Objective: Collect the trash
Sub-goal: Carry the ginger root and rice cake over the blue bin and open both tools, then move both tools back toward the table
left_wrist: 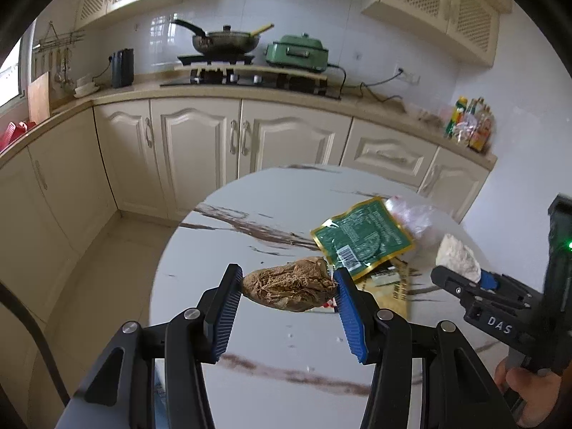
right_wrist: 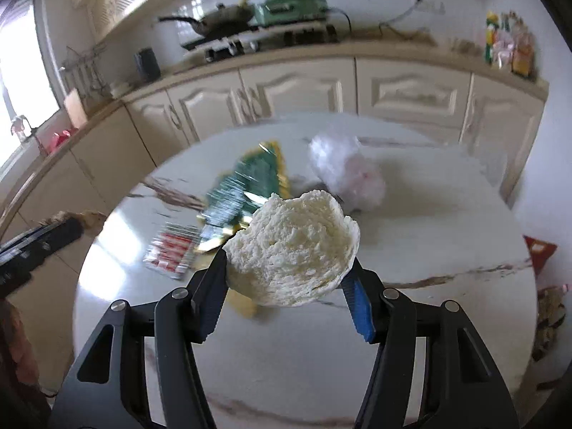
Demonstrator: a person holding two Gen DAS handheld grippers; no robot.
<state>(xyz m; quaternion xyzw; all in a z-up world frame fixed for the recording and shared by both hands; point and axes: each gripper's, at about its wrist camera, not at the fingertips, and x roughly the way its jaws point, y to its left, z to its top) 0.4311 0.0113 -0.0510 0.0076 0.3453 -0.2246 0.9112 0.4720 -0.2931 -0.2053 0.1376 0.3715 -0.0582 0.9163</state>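
Note:
My left gripper [left_wrist: 289, 284] is shut on a brown crumpled wad [left_wrist: 289, 287], held above the round marble table [left_wrist: 271, 357]. My right gripper [right_wrist: 289, 261] is shut on a white fluffy piece of trash [right_wrist: 291, 250], raised over the table; that gripper [left_wrist: 461, 279] with its white piece [left_wrist: 459, 259] also shows at the right of the left wrist view. On the table lie a green and gold packet [left_wrist: 361, 239], a crumpled clear plastic bag [right_wrist: 345, 169] and a red and white wrapper [right_wrist: 171, 250]. A tan packet [left_wrist: 391, 291] lies under the green one.
Cream kitchen cabinets [left_wrist: 200, 150] run behind the table, with a pan on a stove [left_wrist: 225, 41], a green appliance [left_wrist: 298, 52] and bottles [left_wrist: 472, 125] on the counter. A red packet [right_wrist: 541, 250] and brown debris [right_wrist: 550, 318] lie at the table's right edge.

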